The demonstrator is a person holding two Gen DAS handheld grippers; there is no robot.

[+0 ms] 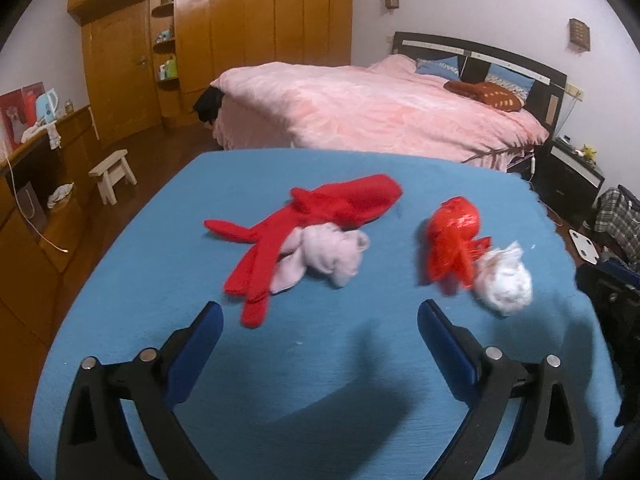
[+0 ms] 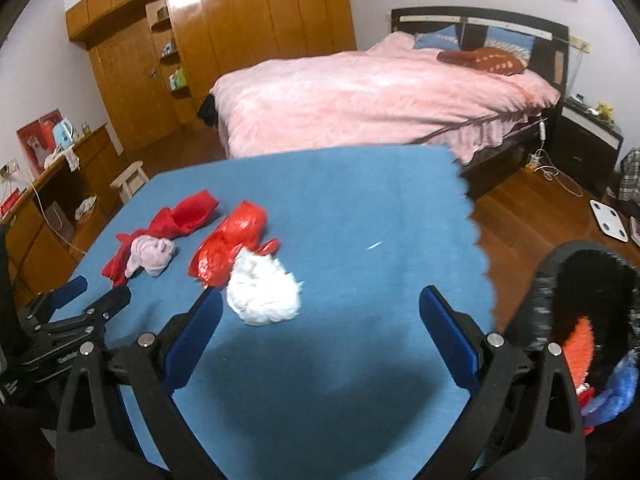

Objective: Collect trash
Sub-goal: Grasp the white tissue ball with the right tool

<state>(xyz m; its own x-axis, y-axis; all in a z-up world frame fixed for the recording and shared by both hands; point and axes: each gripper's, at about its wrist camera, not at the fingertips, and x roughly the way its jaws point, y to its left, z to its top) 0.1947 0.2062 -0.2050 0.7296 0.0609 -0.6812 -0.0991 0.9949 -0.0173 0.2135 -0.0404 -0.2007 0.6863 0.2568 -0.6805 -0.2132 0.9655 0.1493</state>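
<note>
On the blue cloth (image 1: 320, 360) lie a red glove (image 1: 312, 216) with a pink sock (image 1: 320, 256) on it, a crumpled red plastic bag (image 1: 452, 240) and a white crumpled tissue wad (image 1: 504, 280) touching it. My left gripper (image 1: 320, 316) is open and empty, just short of the glove's fingers. My right gripper (image 2: 320, 300) is open and empty, its left finger beside the white tissue wad (image 2: 262, 292). The red bag (image 2: 228, 244), pink sock (image 2: 150, 254) and red glove (image 2: 180, 216) show further left. The left gripper (image 2: 98, 290) appears at the lower left.
A black bin (image 2: 576, 320) with orange and blue trash stands right of the blue cloth (image 2: 360, 220). A bed with a pink quilt (image 1: 380, 108) stands behind, a wooden wardrobe (image 1: 240, 40) at the back, a small stool (image 1: 114, 172) and a low cabinet (image 1: 36, 200) at left.
</note>
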